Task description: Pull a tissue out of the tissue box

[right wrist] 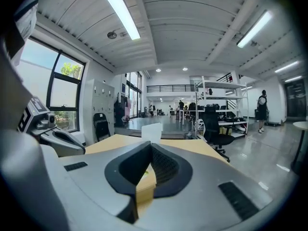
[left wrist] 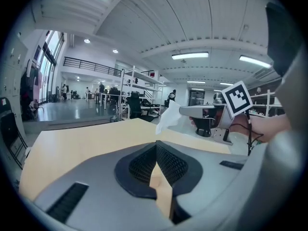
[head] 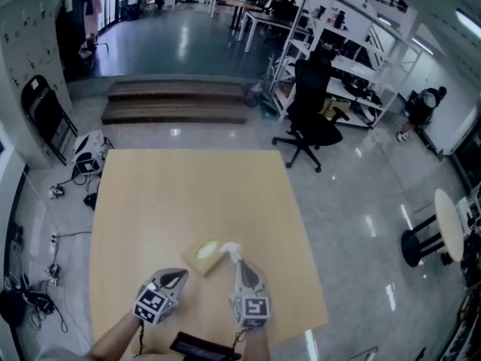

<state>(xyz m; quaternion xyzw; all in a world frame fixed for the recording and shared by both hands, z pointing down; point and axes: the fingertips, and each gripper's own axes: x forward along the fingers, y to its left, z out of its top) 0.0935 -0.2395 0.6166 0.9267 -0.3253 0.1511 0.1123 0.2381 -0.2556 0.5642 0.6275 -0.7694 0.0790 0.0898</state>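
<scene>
A tan tissue box (head: 197, 262) with an oval opening lies on the wooden table (head: 188, 194) near its front edge. My right gripper (head: 239, 260) is shut on a white tissue (head: 229, 248) just right of the opening, above the box. That tissue (right wrist: 151, 131) stands up beyond the closed right gripper (right wrist: 150, 144), with the box (right wrist: 144, 183) showing below the pads. In the left gripper view the tissue (left wrist: 168, 119) hangs from the right gripper (left wrist: 183, 110). I cannot tell whether its lower end is clear of the box. My left gripper (head: 180, 277) sits by the box's near-left corner, its jaws together and empty (left wrist: 156, 147).
A black device (head: 203, 346) lies at the table's near edge between the person's forearms. Beyond the table are low steps (head: 176, 100) and a black office chair (head: 312, 119). Cables (head: 45, 277) trail on the floor at the left. A round side table (head: 449, 224) stands at the right.
</scene>
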